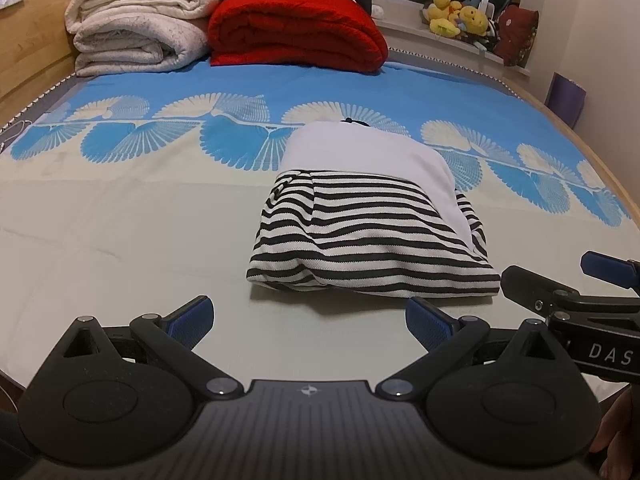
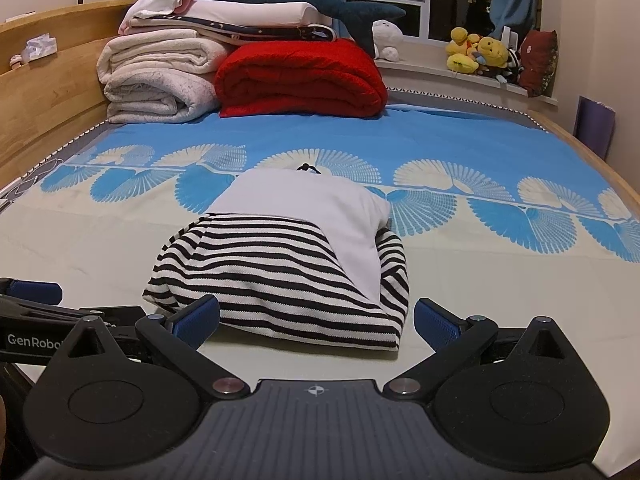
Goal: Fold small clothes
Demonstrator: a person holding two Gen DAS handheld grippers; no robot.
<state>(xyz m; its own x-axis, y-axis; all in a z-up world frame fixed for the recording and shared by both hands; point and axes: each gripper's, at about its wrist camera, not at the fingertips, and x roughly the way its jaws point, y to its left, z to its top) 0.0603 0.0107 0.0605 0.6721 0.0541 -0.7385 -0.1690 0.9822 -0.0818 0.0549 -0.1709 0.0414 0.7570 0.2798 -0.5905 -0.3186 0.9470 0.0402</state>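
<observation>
A small black-and-white striped knit garment with a plain white panel [image 2: 280,276], already folded into a compact bundle, lies on the cream and blue patterned bedsheet [image 2: 500,300], just ahead of both tools. The left gripper [image 1: 310,320] and the right gripper [image 2: 316,318] hover side by side near the bundle's front edge, each with its blue-padded fingers spread wide and holding nothing. The fabric looks soft, light and limp, likely to sag and unfold if lifted by one layer. The thick folded front edge seems the best grip, though how many layers it has is unclear.
</observation>
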